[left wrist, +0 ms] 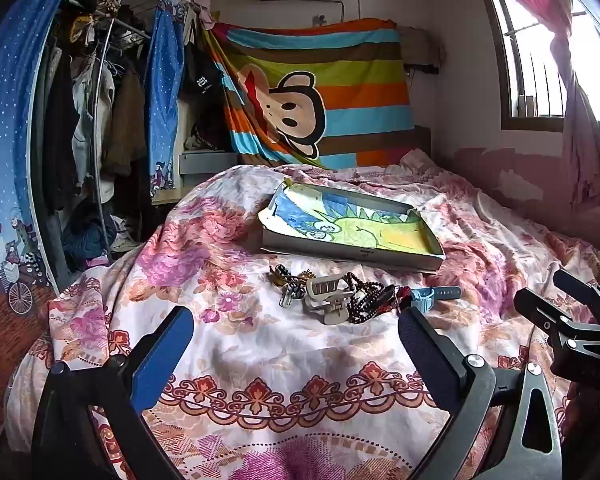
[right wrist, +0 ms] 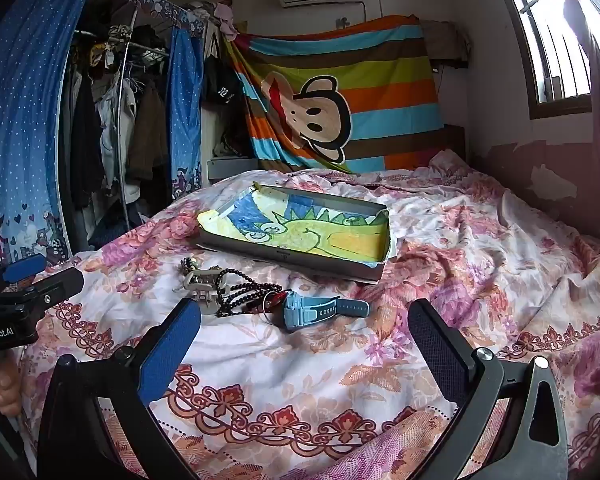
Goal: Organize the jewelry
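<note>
While both tools hung above the near end of the flowered bedspread [left wrist: 260, 360], the left gripper [left wrist: 296, 344] stood with its jaws spread wide and nothing between them, its blue pad and its black pad framing only bare cloth. The right gripper [right wrist: 304, 340] stood equally wide and equally empty, touching nothing. Both pointed a little downward toward the jewelry pile [left wrist: 340, 296], which lay on the bedspread just ahead of the fingertips and apart from them. In that pile a pale hair claw clip [left wrist: 326, 300] sat tangled with a string of dark beads [right wrist: 240, 292], with some small gold and silver pieces [left wrist: 290, 280] at its left end; what those were was too small to tell. A light blue watch [right wrist: 320, 308] lay at the right end of the pile, its strap stretched flat. Just behind the pile rested a shallow open box [right wrist: 374, 270], lined with a crayon drawing of a green dinosaur, holding no jewelry. At the left edge of the right wrist view the other gripper showed, with the person's fingers [right wrist: 4, 392] below it
</note>
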